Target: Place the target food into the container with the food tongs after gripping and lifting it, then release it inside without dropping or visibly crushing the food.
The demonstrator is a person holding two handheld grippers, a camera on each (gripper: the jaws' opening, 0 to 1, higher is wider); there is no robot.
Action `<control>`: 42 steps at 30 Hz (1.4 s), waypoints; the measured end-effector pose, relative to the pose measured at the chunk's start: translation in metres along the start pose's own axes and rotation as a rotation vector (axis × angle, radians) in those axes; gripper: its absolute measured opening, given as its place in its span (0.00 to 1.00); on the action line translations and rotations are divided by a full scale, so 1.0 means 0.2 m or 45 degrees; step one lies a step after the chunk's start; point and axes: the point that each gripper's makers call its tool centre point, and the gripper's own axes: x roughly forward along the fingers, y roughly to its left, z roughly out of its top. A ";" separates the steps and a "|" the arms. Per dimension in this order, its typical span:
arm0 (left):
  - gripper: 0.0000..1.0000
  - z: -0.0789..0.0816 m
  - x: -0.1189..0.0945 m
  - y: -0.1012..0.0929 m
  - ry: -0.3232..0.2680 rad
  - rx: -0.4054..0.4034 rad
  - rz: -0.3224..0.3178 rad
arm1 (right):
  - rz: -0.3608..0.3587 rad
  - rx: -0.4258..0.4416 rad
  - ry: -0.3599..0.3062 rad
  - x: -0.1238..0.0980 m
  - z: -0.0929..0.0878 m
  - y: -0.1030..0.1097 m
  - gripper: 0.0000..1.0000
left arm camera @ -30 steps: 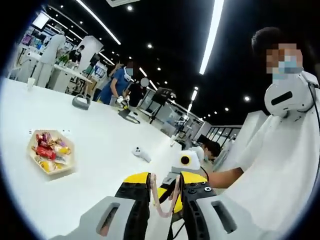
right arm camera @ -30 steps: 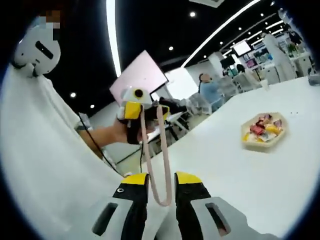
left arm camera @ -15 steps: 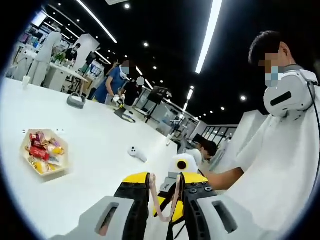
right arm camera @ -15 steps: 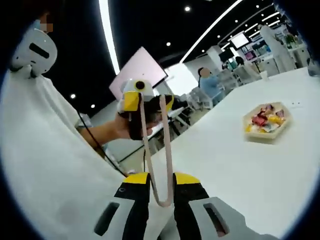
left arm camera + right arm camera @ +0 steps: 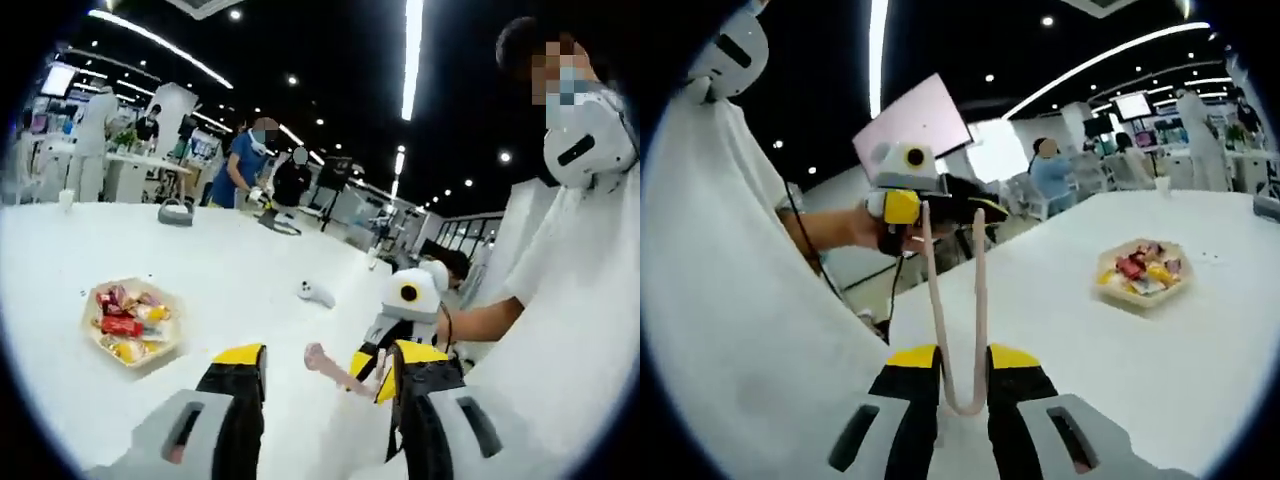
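Pale pink food tongs stand upright with my right gripper shut on their bent end; the two arms rise apart toward my left gripper, which a hand holds just behind the tips. In the left gripper view, my left gripper is open, and a pink tip of the tongs lies loose between its jaws, with the right gripper beyond it. A hexagonal tray of wrapped snacks sits on the white table.
A person in white holds both grippers at the table's edge. A small white device, a grey object and a cup lie farther out on the table. Other people stand at benches behind.
My left gripper has opened and let go of the tongs' tips, which it was shut on before. The right gripper still holds the bend. Both views have shifted.
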 end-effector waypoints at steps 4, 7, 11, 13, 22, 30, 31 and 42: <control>0.71 -0.07 -0.01 0.01 0.204 0.179 0.029 | -0.029 -0.074 0.130 0.01 -0.05 -0.04 0.16; 0.72 -0.13 0.01 -0.01 0.396 0.354 0.001 | -0.033 -0.170 0.233 0.02 -0.08 -0.05 0.16; 0.70 -0.28 0.06 0.01 0.680 0.530 -0.050 | -0.017 -0.327 0.381 0.05 -0.13 -0.05 0.16; 0.65 -0.31 0.08 0.00 0.729 0.557 -0.081 | -0.001 -0.344 0.411 0.06 -0.15 -0.05 0.16; 0.34 -0.56 0.11 0.03 1.088 0.731 -0.168 | -0.011 -0.468 0.495 0.10 -0.10 -0.04 0.16; 0.25 -0.60 0.10 0.04 1.082 0.762 -0.172 | 0.007 -0.503 0.486 0.09 -0.11 -0.03 0.17; 0.24 -0.59 0.11 0.04 1.059 0.768 -0.161 | -0.021 -0.472 0.453 0.09 -0.11 -0.05 0.18; 0.00 -0.63 0.12 0.03 0.878 0.743 -0.143 | -0.139 0.039 0.119 -0.04 -0.19 -0.14 0.26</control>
